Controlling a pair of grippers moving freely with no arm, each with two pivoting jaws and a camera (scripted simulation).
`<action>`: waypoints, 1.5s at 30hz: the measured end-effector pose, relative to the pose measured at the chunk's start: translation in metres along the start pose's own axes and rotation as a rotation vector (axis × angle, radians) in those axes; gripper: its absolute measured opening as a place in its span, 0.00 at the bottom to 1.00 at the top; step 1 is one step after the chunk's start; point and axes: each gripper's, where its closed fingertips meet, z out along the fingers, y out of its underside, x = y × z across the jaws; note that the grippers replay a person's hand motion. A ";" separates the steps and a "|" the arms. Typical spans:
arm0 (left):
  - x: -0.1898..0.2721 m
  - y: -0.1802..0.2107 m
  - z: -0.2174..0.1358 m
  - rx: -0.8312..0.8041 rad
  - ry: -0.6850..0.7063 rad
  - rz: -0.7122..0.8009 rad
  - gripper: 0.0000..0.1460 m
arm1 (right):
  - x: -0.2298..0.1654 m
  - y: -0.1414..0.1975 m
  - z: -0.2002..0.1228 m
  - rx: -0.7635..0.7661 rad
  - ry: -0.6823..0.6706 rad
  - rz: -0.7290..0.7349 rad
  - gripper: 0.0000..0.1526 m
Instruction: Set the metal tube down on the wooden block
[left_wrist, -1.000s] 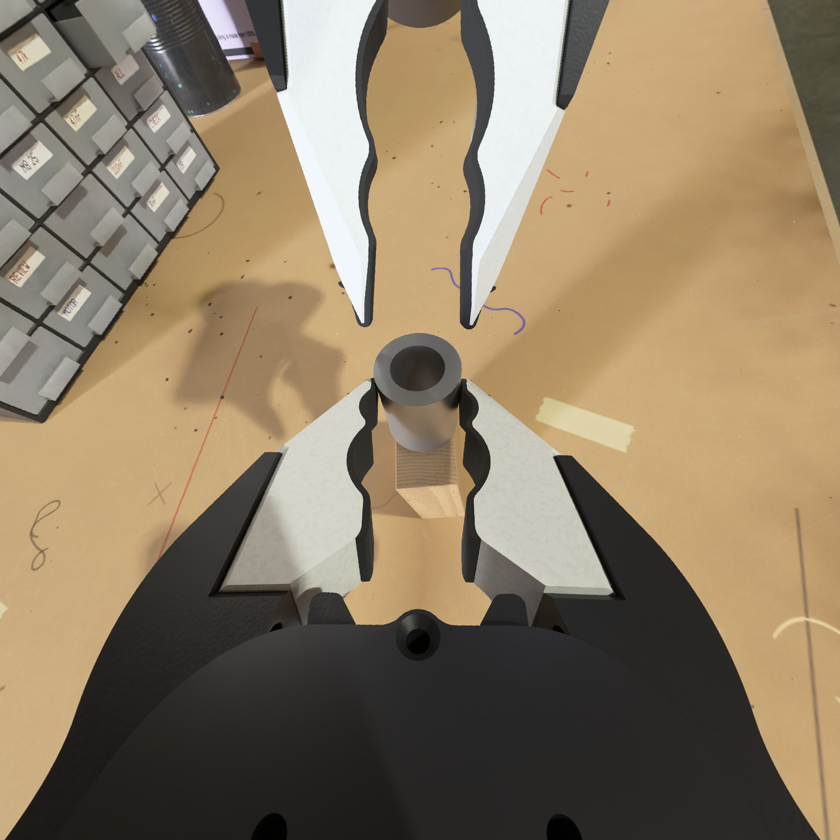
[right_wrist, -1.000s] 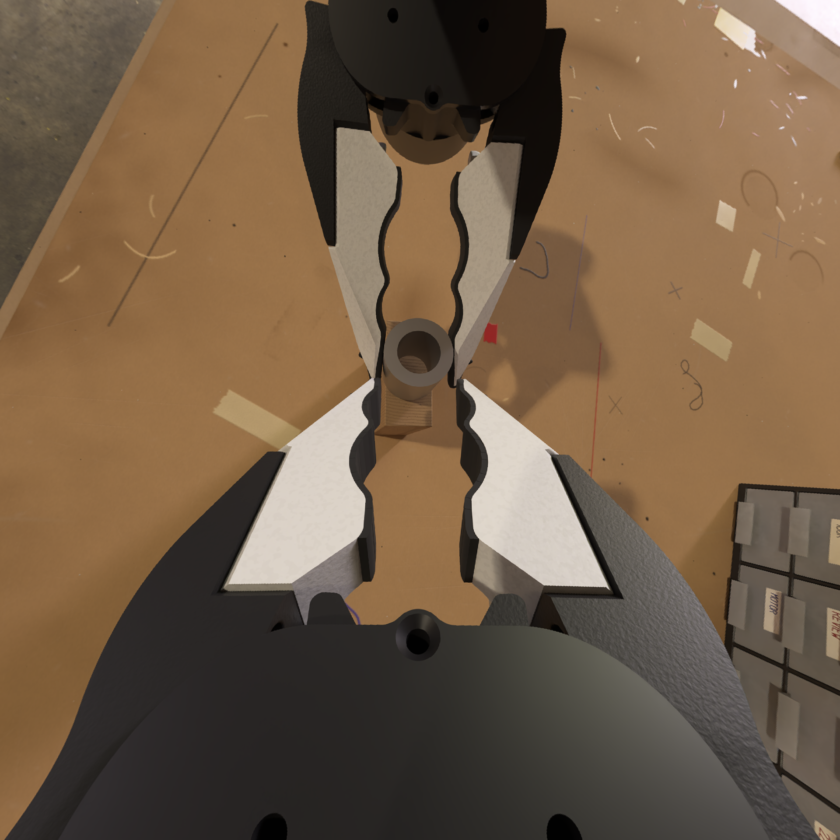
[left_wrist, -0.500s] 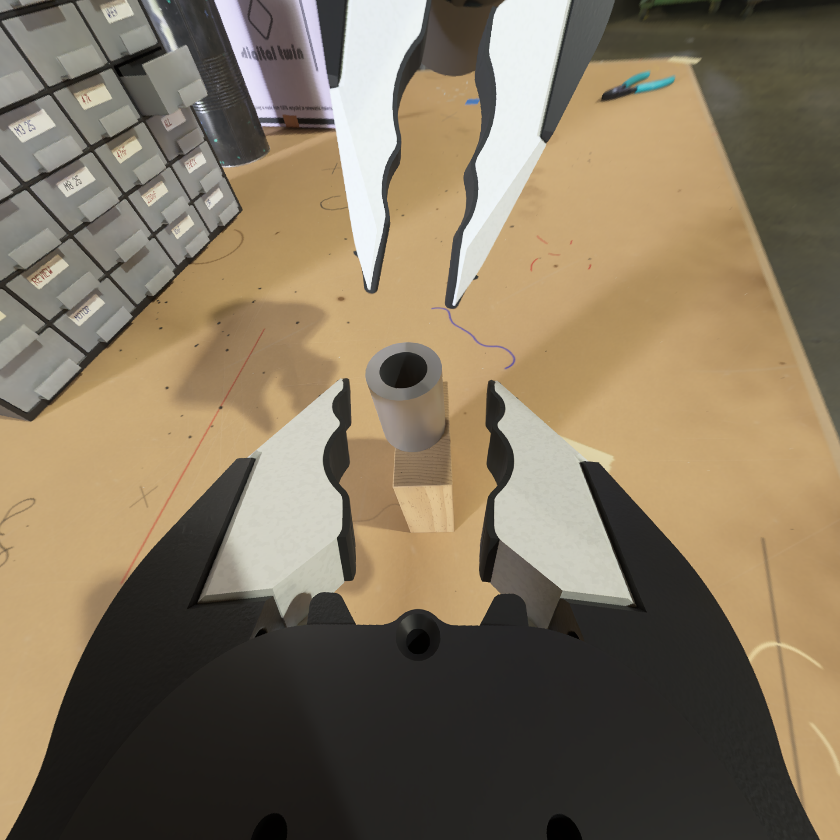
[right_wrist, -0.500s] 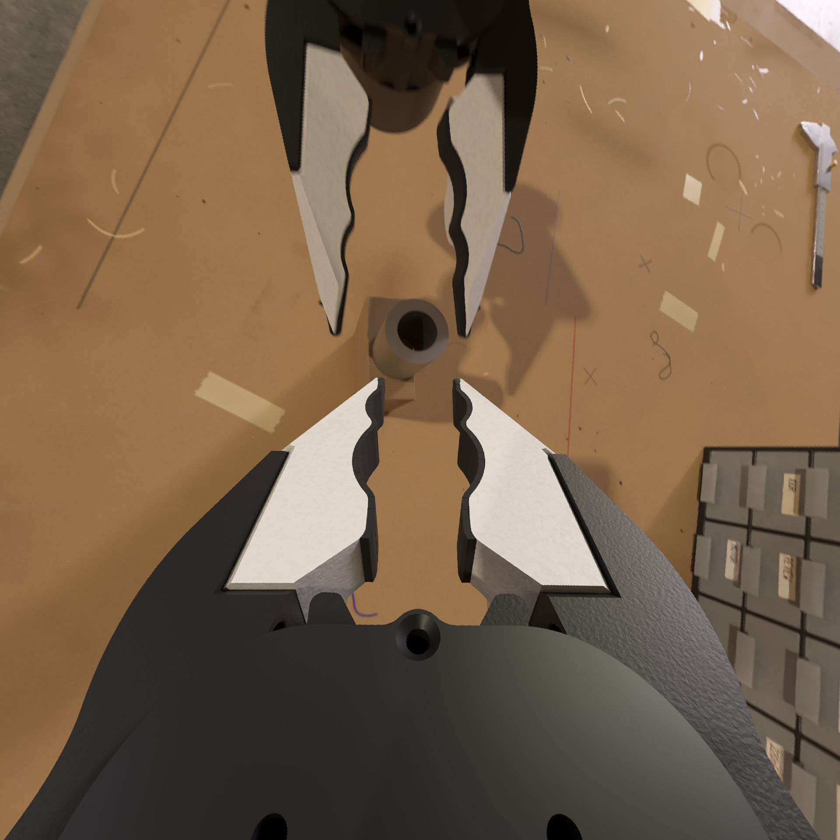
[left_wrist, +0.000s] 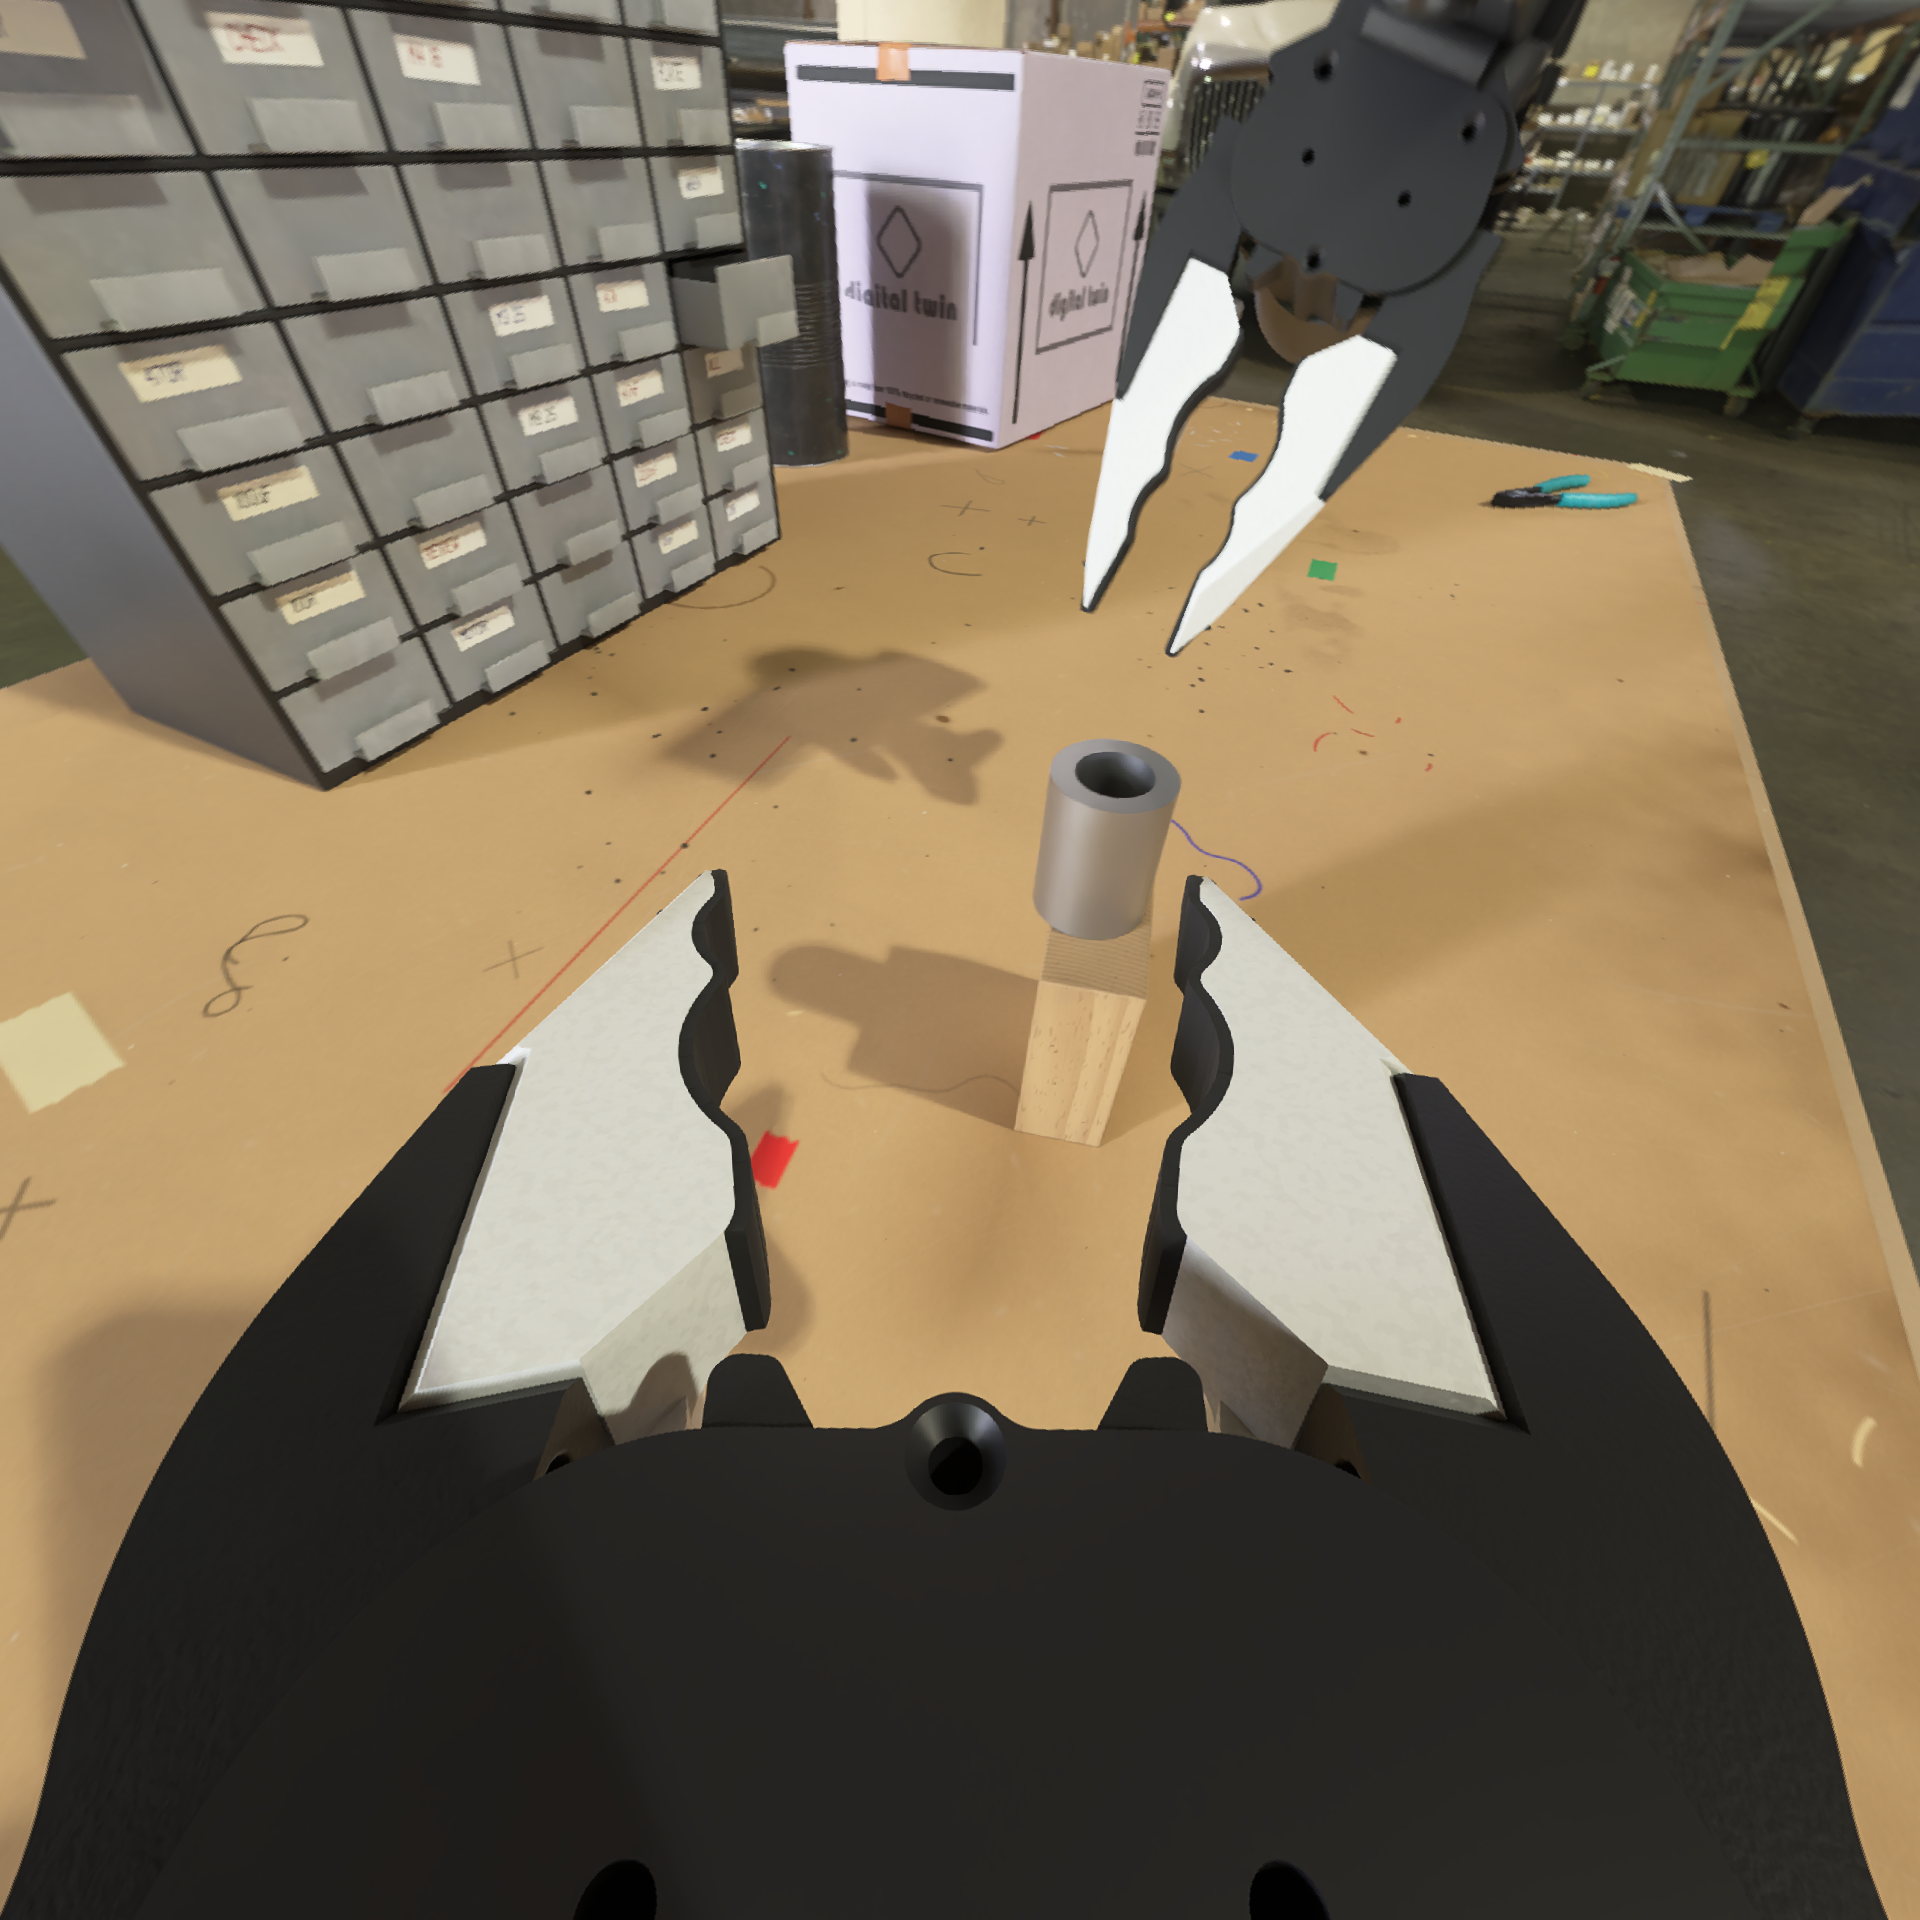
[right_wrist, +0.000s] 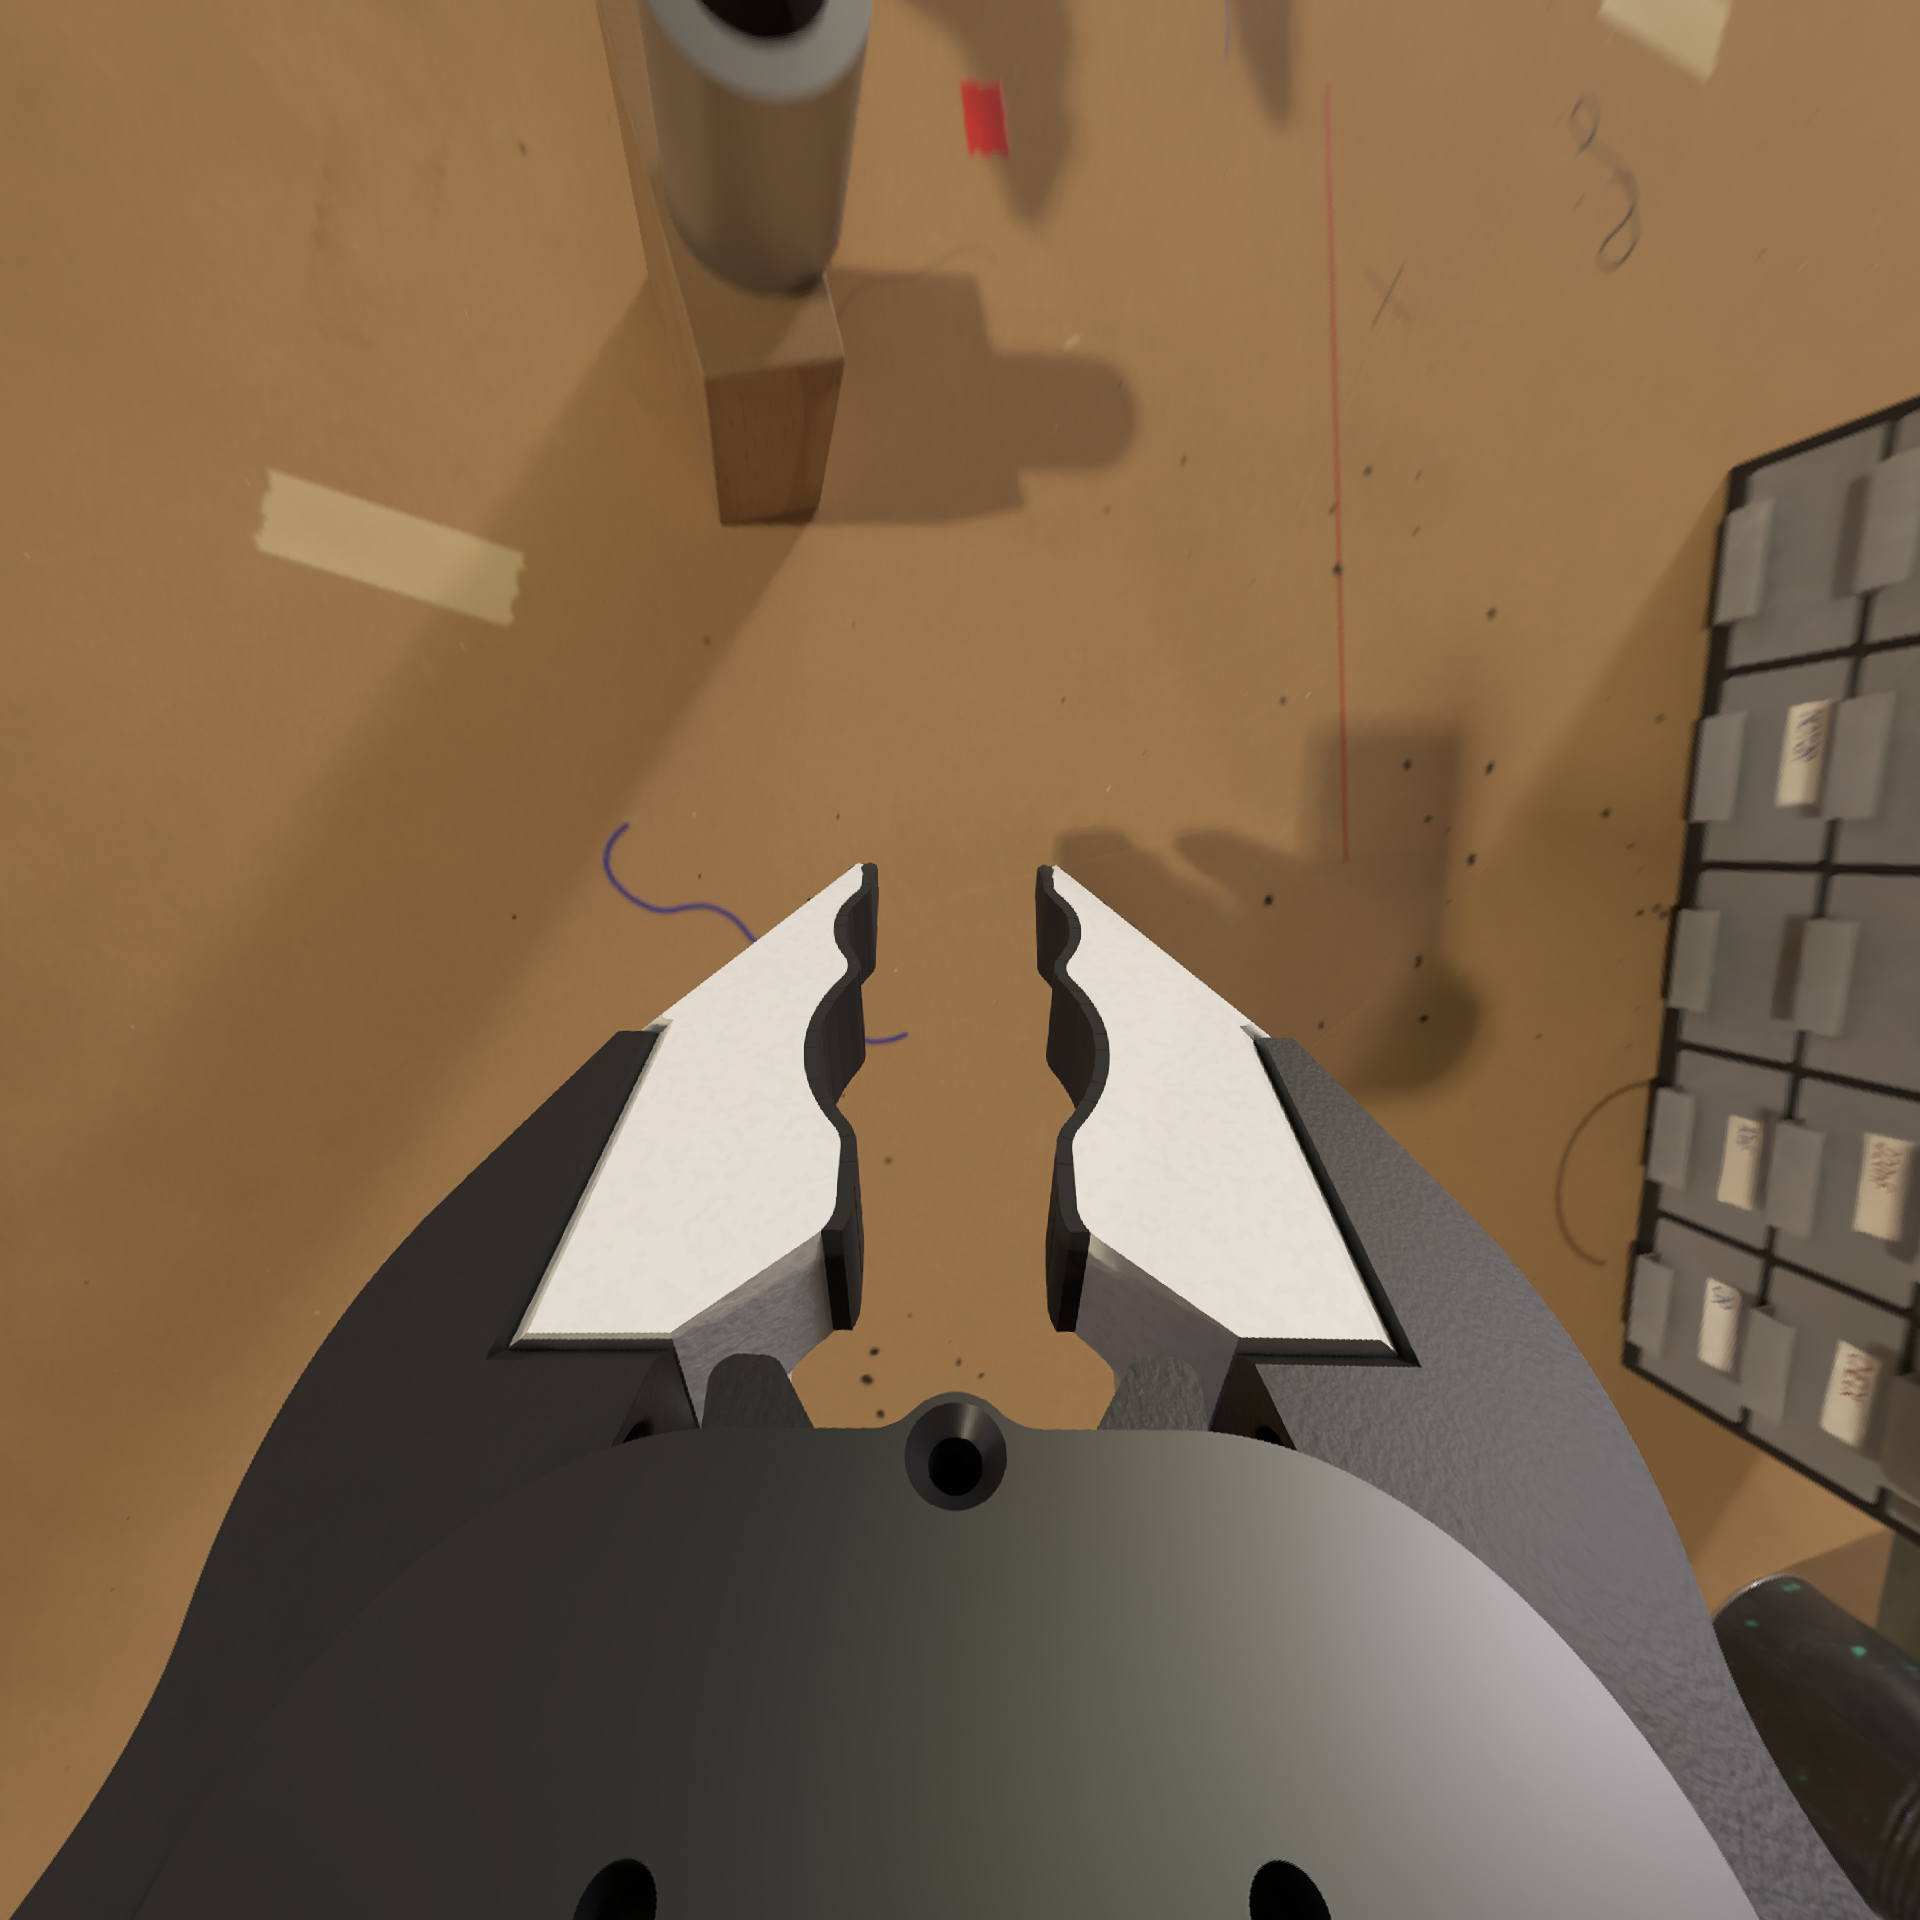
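Observation:
A short grey metal tube (left_wrist: 1103, 840) stands upright on top of an upright wooden block (left_wrist: 1081, 1039) on the workbench. My left gripper (left_wrist: 956, 883) is open and empty, drawn back from the block, which shows between its fingers nearer the right one. My right gripper (right_wrist: 956, 868) is open and empty, well back from the tube (right_wrist: 753, 145) and block (right_wrist: 774, 416), which show at the top of the right wrist view. The right gripper also shows in the left wrist view (left_wrist: 1132, 629), raised beyond the tube.
A grey drawer cabinet (left_wrist: 364, 343) stands at the left, with a dark can (left_wrist: 795, 301) and a white box (left_wrist: 966, 239) behind it. Pliers (left_wrist: 1564, 494) lie far right. The cabinet (right_wrist: 1808, 987) is right of my right gripper. Tape strip (right_wrist: 390, 545) on the bench.
Both grippers have pulled back and away from the tube, which stays standing on the block. The left gripper has opened wider.

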 end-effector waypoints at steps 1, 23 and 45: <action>-0.003 0.001 -0.002 0.002 -0.010 -0.007 0.59 | -0.001 0.005 0.003 -0.013 -0.008 0.008 0.20; -0.009 0.018 -0.002 -0.067 -0.059 0.043 0.60 | -0.007 0.022 0.068 -0.143 -0.127 0.036 0.20; -0.014 0.024 -0.006 -0.087 -0.067 0.053 0.59 | -0.007 0.017 0.074 -0.128 -0.191 0.029 0.20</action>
